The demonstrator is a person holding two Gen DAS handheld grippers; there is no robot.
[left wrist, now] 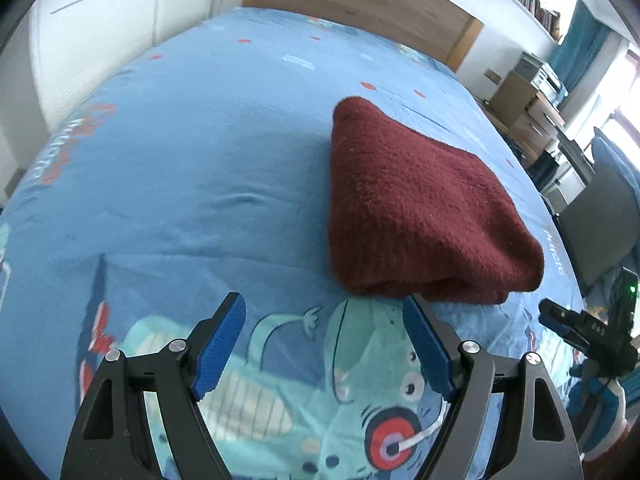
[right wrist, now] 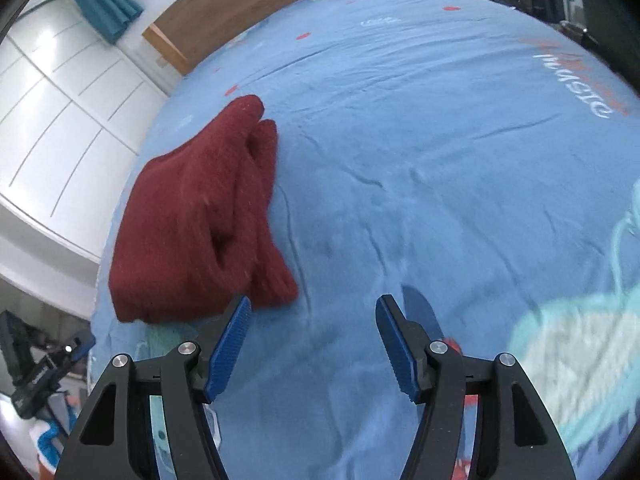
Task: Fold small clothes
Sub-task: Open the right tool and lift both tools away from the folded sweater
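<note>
Near the bed's point(left wrist: 168, 152) side edge lies the red sweater point(left wrist: 420, 208), folded into a compact bundle; left gripper point(left wrist: 324, 344) and right gripper point(right wrist: 314, 344) hang spread and empty, likely because folding looks finished.

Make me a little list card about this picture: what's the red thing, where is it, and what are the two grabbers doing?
red thing: a dark red knitted garment, folded into a bundle
where: lying on the blue cartoon bedsheet
left gripper: jaws apart, nothing between them, near the garment's front edge
right gripper: jaws apart, nothing between them, garment to its left
touching: neither gripper holds the garment
folding: looks done, though its hidden side cannot be checked
behind the bed: wooden headboard
</note>
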